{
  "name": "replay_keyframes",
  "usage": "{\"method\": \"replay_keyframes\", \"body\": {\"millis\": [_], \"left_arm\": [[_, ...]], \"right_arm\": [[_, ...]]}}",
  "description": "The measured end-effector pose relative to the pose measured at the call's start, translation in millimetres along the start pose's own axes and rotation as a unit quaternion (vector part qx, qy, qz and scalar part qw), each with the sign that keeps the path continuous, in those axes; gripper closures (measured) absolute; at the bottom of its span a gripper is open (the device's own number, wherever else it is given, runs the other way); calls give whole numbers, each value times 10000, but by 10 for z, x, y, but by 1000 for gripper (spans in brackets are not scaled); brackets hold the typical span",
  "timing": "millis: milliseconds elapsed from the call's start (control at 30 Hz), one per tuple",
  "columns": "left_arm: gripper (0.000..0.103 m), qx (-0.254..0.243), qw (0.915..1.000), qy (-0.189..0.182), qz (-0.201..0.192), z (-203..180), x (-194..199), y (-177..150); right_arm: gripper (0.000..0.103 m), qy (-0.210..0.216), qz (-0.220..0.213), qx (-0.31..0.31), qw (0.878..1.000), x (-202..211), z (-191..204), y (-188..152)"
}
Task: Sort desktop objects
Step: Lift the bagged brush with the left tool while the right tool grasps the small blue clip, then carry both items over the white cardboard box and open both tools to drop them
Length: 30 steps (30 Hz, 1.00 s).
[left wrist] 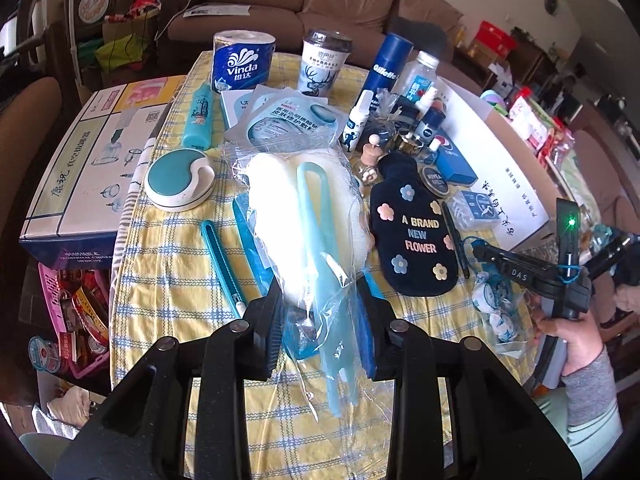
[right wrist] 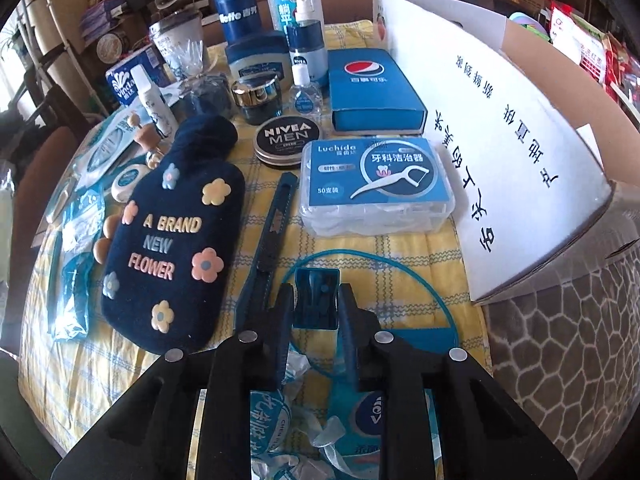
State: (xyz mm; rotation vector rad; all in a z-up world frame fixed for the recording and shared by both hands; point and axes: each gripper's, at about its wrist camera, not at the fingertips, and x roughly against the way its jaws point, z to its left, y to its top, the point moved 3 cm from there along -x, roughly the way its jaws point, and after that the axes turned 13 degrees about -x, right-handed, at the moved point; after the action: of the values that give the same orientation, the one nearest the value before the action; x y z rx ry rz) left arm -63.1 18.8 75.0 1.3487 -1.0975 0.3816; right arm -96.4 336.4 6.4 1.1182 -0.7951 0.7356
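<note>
My left gripper [left wrist: 320, 320] is shut on a clear plastic bag holding a white bath sponge with a light blue handle [left wrist: 312, 208], lifted slightly over the yellow checked tablecloth [left wrist: 168, 280]. My right gripper [right wrist: 316, 312] is shut on a small blue box with a blue cord loop [right wrist: 316, 300], just above the cloth. It also shows in the left wrist view [left wrist: 492, 256] at the right. A navy hot-water bottle cover with flowers [right wrist: 172, 240] lies left of the right gripper, with a blue utility knife [right wrist: 268, 236] beside it.
A floss pick box [right wrist: 376, 188], a Pepsi box [right wrist: 372, 88], a Nivea tin [right wrist: 284, 140], bottles and jars crowd the far side. A white cardboard box [right wrist: 500, 140] stands at the right. A Vinda tissue roll [left wrist: 240, 64], a cup [left wrist: 324, 64] and a teal round case [left wrist: 180, 180] sit to the left.
</note>
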Motion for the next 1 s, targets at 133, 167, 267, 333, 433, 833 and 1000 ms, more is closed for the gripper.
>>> {"method": "replay_keyframes", "body": {"millis": [133,167,267,333,433,833,1000], "left_arm": [[75,-82,9999,-56,-16,-85,29,53],[74,-111,9999,-77,-31,-114,42,74],[74,-182,9996,-202,-52,-226,66,172],[74,-265,9992,-290,-50,-349,66,283],[74,-464,9977,-496,-46,-632,36,541],[74,-1047,9845,-1407,-45,-2174,-492,1912],[74,-1281,9802,-1497,180,-2725,-946,2353]], "right_arm": [[82,223,-142,-113,9996,162,7,43],[82,292,-175,-150,9993,217,5,55],[82,386,-299,-146,9987,418,22,121],[82,510,-405,-154,9978,595,30,180],[82,605,-555,-68,9966,915,-31,338],[82,274,-632,-246,9973,1662,-1029,1274],[82,81,-420,-355,9985,1474,-1472,1486]]}}
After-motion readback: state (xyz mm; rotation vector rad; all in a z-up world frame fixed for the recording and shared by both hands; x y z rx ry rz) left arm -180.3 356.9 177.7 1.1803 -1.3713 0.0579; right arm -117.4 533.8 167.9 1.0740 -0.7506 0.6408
